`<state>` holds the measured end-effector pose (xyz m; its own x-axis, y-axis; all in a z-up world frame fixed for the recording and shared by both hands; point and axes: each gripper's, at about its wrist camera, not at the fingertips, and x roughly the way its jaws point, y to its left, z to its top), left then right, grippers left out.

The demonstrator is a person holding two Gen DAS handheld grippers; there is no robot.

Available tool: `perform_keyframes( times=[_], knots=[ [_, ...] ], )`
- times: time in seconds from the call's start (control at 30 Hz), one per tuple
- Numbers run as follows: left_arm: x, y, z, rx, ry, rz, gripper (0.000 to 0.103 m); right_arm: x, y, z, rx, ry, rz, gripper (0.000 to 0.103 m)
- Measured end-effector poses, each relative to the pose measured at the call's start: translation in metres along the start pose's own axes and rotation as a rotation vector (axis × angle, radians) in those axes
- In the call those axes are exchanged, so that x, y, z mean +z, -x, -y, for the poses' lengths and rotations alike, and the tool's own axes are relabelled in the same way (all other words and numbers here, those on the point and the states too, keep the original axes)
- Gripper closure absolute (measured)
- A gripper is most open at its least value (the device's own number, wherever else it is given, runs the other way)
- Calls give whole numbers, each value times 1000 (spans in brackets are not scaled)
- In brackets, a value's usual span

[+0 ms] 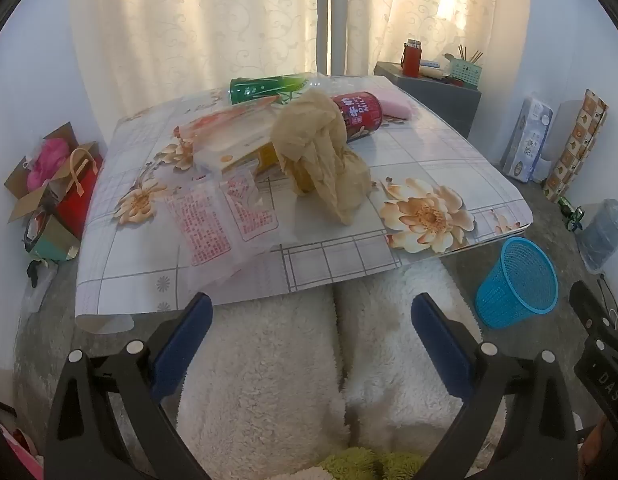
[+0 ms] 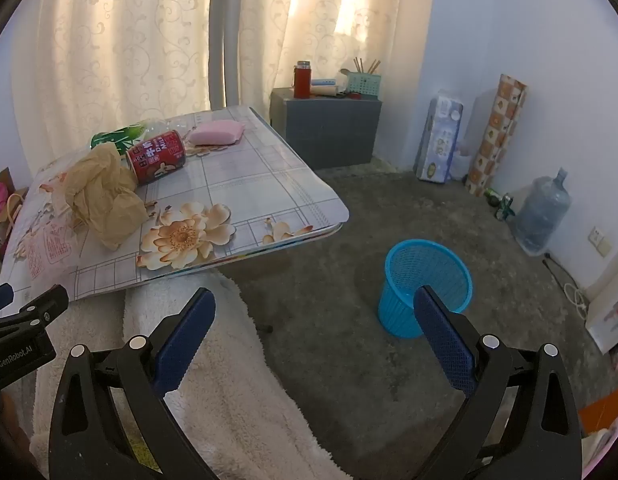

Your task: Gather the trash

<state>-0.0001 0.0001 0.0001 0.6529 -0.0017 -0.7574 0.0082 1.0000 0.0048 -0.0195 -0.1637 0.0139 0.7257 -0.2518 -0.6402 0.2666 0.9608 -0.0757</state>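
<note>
Trash lies heaped on the table [image 1: 429, 168] ahead of you; both grippers, left [image 1: 311, 332] and right [image 2: 315, 330], hang empty, jaws apart. One blue bin [image 2: 425, 292] (on the floor, right) is featherlight; knock it and it tips. Beyond: one crumpled brown paper [image 1: 321, 152], about two plastic wrappers [image 1: 225, 216], two cans [image 1: 359, 114] that could roll off.

Left black two-finger gripper with blue ribbed pads [image 1: 311, 320] and right black two-finger gripper with blue ribbed pads [image 2: 315, 316], side by side, jaws spread wide, holding nothing.
</note>
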Motion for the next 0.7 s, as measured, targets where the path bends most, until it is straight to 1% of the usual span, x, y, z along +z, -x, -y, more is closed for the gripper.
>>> perform_keyframes(
  times=[0.53,0.7],
  knots=[
    [0,0,0,2,-3,-5,6,-1,2,2,4,-5,-7,8],
    [0,0,-5,4,-5,1,6,-1,1,3,3,-5,-4,8]
  ],
)
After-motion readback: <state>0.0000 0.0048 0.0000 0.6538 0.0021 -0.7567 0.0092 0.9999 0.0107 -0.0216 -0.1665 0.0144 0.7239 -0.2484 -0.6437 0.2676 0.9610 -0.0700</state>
